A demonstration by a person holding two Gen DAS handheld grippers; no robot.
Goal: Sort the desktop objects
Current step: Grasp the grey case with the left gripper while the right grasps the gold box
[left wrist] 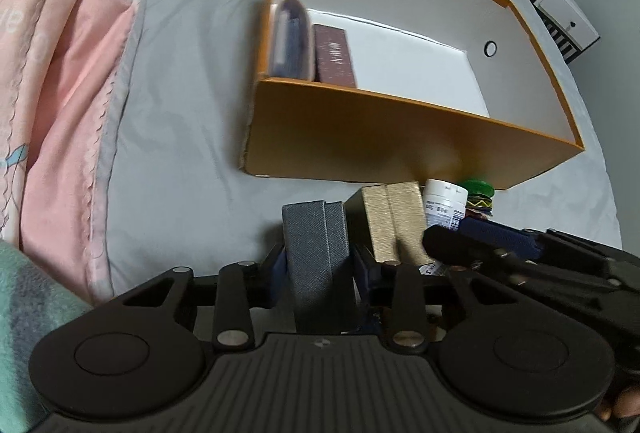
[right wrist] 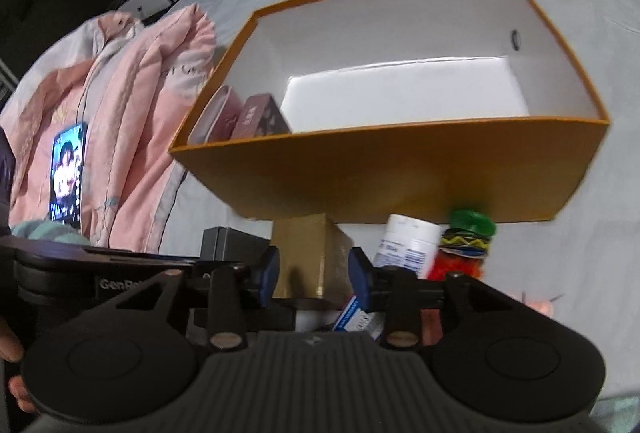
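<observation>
My left gripper (left wrist: pixel 320 265) points down at the bed, and its blue pads press both sides of an upright grey textured box (left wrist: pixel 316 245). Just right of that box stands a gold box (right wrist: pixel 312 257), which sits between the blue pads (right wrist: pixel 270 273) of my right gripper (right wrist: pixel 314 273); its jaws stand open around the box. Beyond both lies an orange cardboard box (left wrist: pixel 400 137) with a white inside. At the left end of the orange box are a maroon box (left wrist: pixel 334 57) and a blurred dark blue item (left wrist: pixel 292 37).
A white bottle (right wrist: pixel 408 241), a green-capped jar (right wrist: pixel 468 233) and a small blue-and-white box (right wrist: pixel 356 313) crowd the gold box's right side. A lit phone (right wrist: pixel 68 173) lies on the pink quilt (left wrist: pixel 60 93) to the left. Everything rests on grey bedding (left wrist: pixel 192 113).
</observation>
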